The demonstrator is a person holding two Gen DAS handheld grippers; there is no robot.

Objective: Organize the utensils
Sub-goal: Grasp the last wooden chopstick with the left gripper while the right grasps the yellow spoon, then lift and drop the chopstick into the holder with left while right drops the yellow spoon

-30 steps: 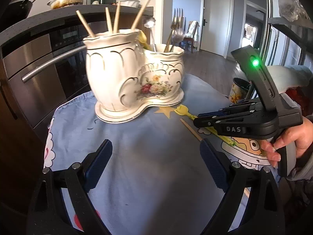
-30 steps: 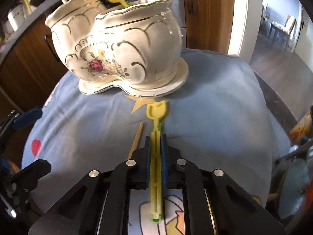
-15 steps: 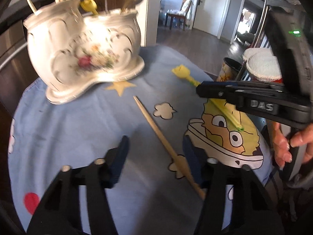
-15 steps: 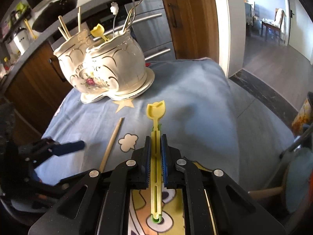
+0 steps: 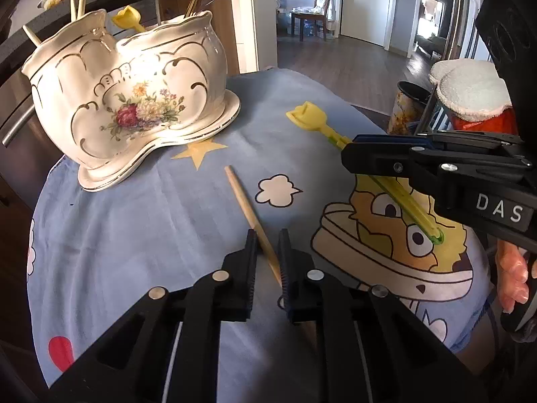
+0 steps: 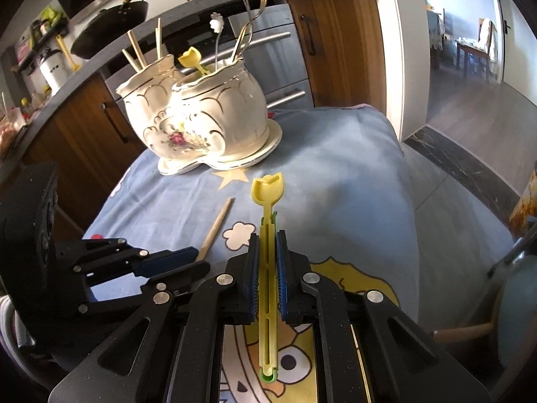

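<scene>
Chopstick [image 5: 252,216], wooden, lies on the blue cartoon cloth [image 5: 141,235] near its front edge, its near end between the closing jaws of your left gripper [image 5: 267,252]; the pads are not yet seen pressing it. Because the stick runs obliquely across the jaws, it may roll or pivot out as they meet, or the tips may snag the cloth. Just to the right, your right gripper [image 6: 267,262] is pinched on the shaft of a yellow plastic spoon [image 6: 267,221], bowl forward; the two grippers sit close and could collide on lifting. Farther back, toward the cloth's far left corner, the white ceramic utensil holder [image 5: 134,100] already carries chopsticks, forks and a matching spoon; a careless insertion could strike these or tip the holder.
</scene>
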